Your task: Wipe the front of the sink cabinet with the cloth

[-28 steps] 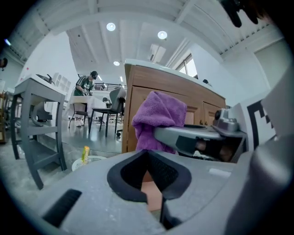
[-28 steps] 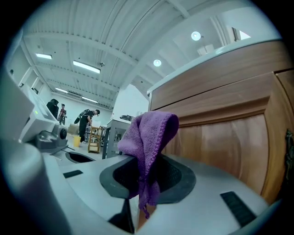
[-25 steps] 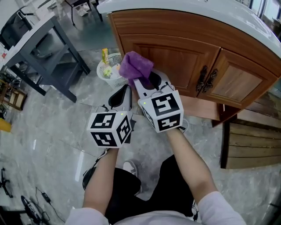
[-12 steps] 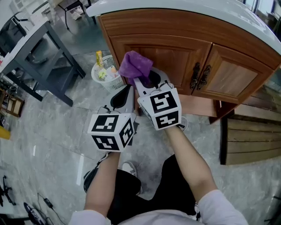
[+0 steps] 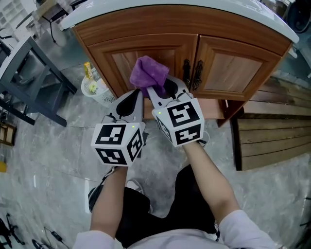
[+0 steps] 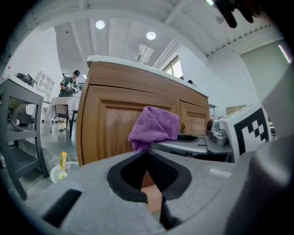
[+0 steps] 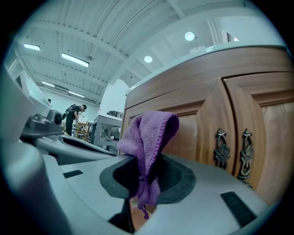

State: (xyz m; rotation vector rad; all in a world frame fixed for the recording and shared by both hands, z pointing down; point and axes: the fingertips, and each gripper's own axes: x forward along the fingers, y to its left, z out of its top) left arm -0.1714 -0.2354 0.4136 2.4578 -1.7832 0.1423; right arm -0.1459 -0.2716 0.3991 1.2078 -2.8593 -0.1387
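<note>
- Two panelled doors make up the front of the sink cabinet (image 5: 146, 26), under a white countertop (image 5: 170, 7). I'd judge the wiping proper hasn't started, and this is the approach to the left door (image 5: 127, 61).
- Plenty of bare floor (image 5: 58, 141) lies before the cabinet, so there's room to sweep sideways.
- A grey table (image 5: 24, 68) on the left and wooden slats (image 5: 272, 141) on the right close off each end.
- A white basket (image 5: 96, 90) stands by the cabinet's left corner, close to any low stroke there.
- The right gripper (image 5: 154, 91) is clamped on the cloth.
- The left gripper (image 5: 138, 98) is just beside it, jaws together on nothing.
- The purple cloth (image 5: 148, 73) bunches above the right jaws, before the left door. Whether it touches the wood, I can't tell.
- The ornate handles (image 5: 192, 75) at the centre seam look likely to snag. The next move calls for pressing the cloth flat and steering round them.
</note>
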